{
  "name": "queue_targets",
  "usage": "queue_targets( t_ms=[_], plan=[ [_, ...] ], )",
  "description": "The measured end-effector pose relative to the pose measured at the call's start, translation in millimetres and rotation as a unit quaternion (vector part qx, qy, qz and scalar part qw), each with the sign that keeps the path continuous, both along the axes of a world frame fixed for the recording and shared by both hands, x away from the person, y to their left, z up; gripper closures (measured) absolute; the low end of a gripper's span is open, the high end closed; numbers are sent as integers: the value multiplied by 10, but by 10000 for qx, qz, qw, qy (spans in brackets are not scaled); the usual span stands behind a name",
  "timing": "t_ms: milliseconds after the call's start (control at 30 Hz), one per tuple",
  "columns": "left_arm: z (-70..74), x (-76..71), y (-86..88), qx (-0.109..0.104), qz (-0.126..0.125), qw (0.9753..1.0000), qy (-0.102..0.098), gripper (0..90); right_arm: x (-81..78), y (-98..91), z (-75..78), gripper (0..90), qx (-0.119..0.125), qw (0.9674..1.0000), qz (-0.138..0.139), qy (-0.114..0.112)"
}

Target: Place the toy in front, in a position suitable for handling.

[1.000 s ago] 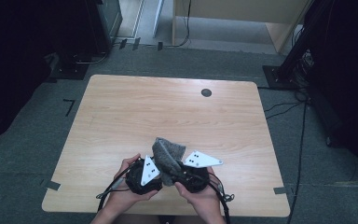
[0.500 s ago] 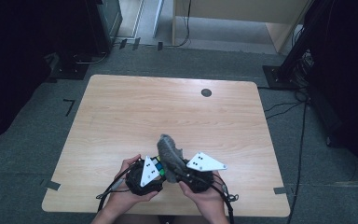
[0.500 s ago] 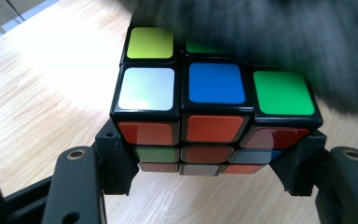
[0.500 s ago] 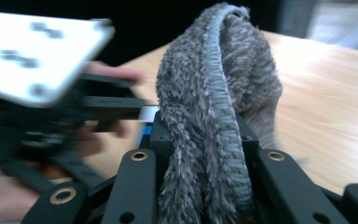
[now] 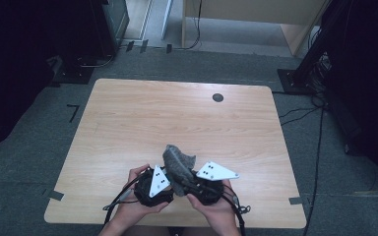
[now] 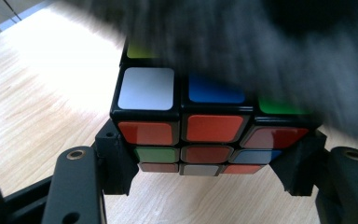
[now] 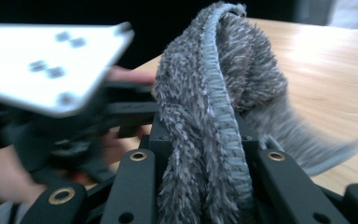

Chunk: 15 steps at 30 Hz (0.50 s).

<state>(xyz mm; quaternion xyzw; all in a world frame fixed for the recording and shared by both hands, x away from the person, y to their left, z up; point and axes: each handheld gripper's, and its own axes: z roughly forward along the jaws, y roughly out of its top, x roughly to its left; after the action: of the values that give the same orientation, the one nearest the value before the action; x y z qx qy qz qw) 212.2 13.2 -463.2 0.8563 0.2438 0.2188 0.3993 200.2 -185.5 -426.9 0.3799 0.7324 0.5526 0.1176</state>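
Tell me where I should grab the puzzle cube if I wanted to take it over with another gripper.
Probably the puzzle cube by its two free flat faces, front and back, coming from above. The left gripper already clamps its lower side faces, and the grey cloth, held by the right gripper, drapes over the far top, so move that aside first.

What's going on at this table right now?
A person holds a two-jaw gripper in each hand at the near edge of a light wooden table. The left gripper is clamped on a multicoloured puzzle cube. The right gripper is shut on a fluffy grey microfibre cloth, which is draped against the cube, apparently to wipe it.
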Motion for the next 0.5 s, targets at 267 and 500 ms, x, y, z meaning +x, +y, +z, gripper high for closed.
queue_targets(
  t_ms=[267,500],
  plan=[
    [19,-13,-20,-94,-50,9999,18,345,-80,43,15,694,30,9997,27,-224],
    [-3,1,4,5,-87,10000,20,345,-3,-15,-47,701,150,9997,101,-170]
  ],
)
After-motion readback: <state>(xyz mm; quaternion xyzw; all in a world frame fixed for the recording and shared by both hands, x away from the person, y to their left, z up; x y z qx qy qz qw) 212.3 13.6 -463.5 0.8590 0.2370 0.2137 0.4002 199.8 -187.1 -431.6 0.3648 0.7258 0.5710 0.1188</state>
